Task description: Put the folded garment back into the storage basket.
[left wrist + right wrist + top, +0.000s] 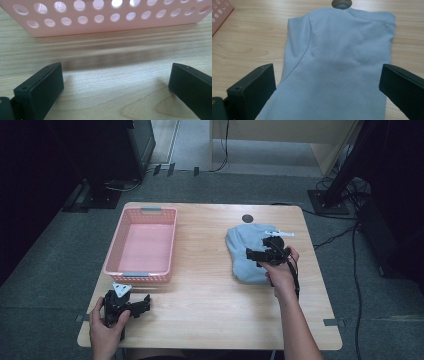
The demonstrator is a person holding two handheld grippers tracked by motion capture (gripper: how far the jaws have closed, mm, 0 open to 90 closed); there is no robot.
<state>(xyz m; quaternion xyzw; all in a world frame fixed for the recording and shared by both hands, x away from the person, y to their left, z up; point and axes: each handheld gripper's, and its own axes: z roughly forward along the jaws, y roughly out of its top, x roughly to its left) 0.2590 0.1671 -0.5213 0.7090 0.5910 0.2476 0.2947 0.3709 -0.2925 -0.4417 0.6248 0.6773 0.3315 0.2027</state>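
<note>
Folded light-blue garment (339, 65) is seen lying on the counter (210, 285), right of the pink basket (142, 245); right hand-held gripper (327, 87) is held wide open above it, nothing gripped.

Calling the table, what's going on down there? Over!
Right hand-held gripper open over the blue shirt, nothing held. Left hand-held gripper open, idle by the pink basket. Shirt folded on the table. Nothing in the way.

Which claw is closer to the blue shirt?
The right claw. It hangs open right over the blue shirt. The left claw sits far off at the table's near left corner, open, just before the pink basket.
</note>
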